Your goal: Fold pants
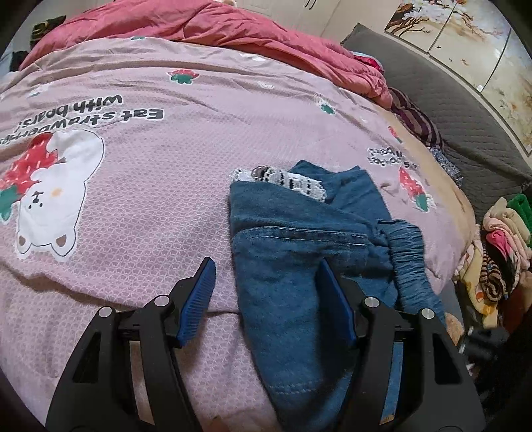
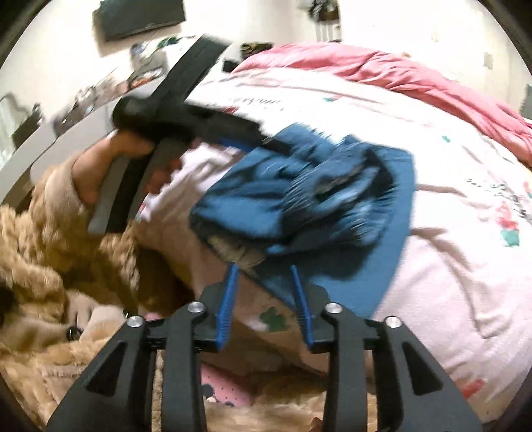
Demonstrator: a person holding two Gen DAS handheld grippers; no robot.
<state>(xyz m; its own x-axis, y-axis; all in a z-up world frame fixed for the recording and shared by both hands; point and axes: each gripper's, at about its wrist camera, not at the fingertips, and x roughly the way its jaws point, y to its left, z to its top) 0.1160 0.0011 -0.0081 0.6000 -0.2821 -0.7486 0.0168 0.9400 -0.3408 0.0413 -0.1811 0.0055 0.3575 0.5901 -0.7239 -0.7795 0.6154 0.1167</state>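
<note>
Left wrist view: the blue denim pants (image 1: 299,266) lie bunched on the pink bear-print bedspread (image 1: 133,206), elastic waistband (image 1: 410,262) to the right, a patch of white lace trim (image 1: 282,181) showing at the far edge. The left gripper (image 1: 266,275) stands with its fingers apart. Its left finger (image 1: 199,295) is over bare bedspread; its right finger (image 1: 335,299) rests on the denim. Part of the fabric lies between the fingers, but neither pad presses it. A rose-coloured quilt (image 1: 232,30) is heaped at the far end of the bed. A pile of folded clothes (image 1: 495,259) sits off the bed's right side.

Right wrist view: strongly motion-blurred. The right gripper (image 2: 266,292) has its fingers apart, with a clear gap between the blue pads; the near edge of the pants (image 2: 316,186) sits just beyond the fingertips, not clamped. Across the pants, the person's hand (image 2: 109,166) holds the left gripper's handle (image 2: 159,113), its tip at the far-left side of the denim. A tan fuzzy sleeve (image 2: 50,232) fills the lower left.
</note>
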